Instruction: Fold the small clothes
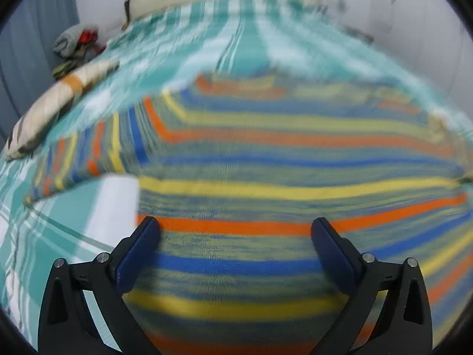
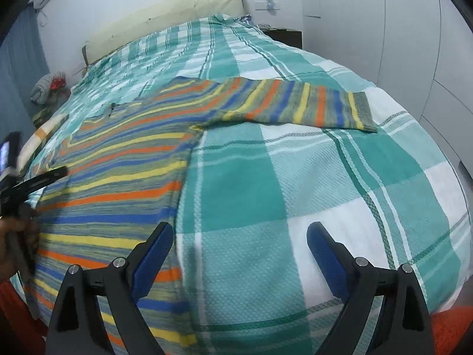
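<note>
A striped sweater (image 2: 118,159) lies flat on a bed covered with a green and white checked blanket (image 2: 295,183). Its body runs along the left part of the blanket, and one sleeve (image 2: 295,106) stretches out to the right across the checks, ending in a ribbed cuff. In the left wrist view the sweater (image 1: 266,159) fills most of the frame, blurred, with its other sleeve (image 1: 88,153) reaching left.

The left gripper (image 1: 235,227) hangs over the sweater body with its jaws spread wide and only striped cloth showing between them. The right gripper (image 2: 239,233) also has its jaws spread; its left finger (image 2: 153,254) is over the sweater's edge, while the rest sits above bare blanket. In the right wrist view the left gripper (image 2: 44,177) shows at the far left edge, held over the sweater.

A folded pale cloth with an orange band (image 1: 59,100) rests on the blanket near the left edge of the bed. Beyond it, off the bed, sits a heap of clothes (image 1: 77,41). A cream headboard (image 2: 165,14) stands at the far end, and a dark bedside table (image 2: 283,37) is to its right, by white cupboard doors (image 2: 414,44).
</note>
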